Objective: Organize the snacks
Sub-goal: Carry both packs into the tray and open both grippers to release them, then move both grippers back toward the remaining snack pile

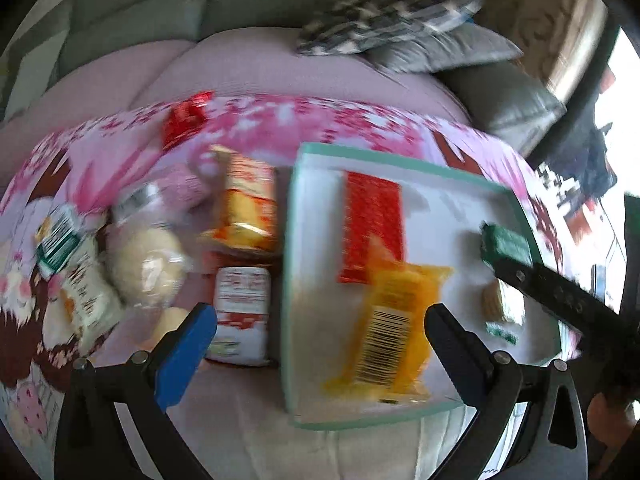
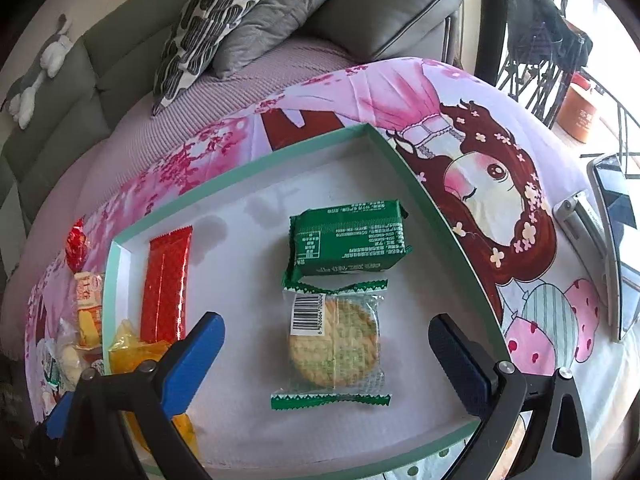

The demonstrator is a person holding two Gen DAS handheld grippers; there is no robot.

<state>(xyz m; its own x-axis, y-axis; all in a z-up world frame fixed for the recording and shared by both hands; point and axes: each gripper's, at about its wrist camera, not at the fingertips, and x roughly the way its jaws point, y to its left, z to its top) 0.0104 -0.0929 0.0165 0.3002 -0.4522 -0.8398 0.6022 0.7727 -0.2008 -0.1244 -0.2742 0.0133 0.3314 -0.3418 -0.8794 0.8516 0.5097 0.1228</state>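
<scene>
So, quick count of what's sitting in the mint-edged tray (image 2: 256, 160): four snacks. One long red foil bar (image 2: 166, 284) along the left side, one yellow packet (image 1: 394, 330) just below it and overlapping its lower end, one green biscuit pack (image 2: 346, 238) in the middle, and one round cracker in a clear wrapper (image 2: 334, 344) right below the green one, their crimped ends touching.

Outside the tray, to its left on the pink cartoon-print cloth (image 2: 480, 120), there's a loose pile. It's blurry in the left wrist view, but I make out one orange-and-white box (image 1: 248, 204), one white-and-red packet (image 1: 242, 312), one pale round bun in clear wrap (image 1: 146, 260), one red foil candy (image 1: 186, 120) further back, plus a couple of small wrappers I can't really tell apart.

Both grippers are empty with jaws spread wide. The left gripper (image 1: 320, 332) hangs over the yellow packet at the tray's left edge, the right gripper (image 2: 326, 348) straddles the round cracker without touching it.

Two cushions behind on the sofa, one patterned (image 2: 212, 20) and one grey (image 2: 280, 12).
</scene>
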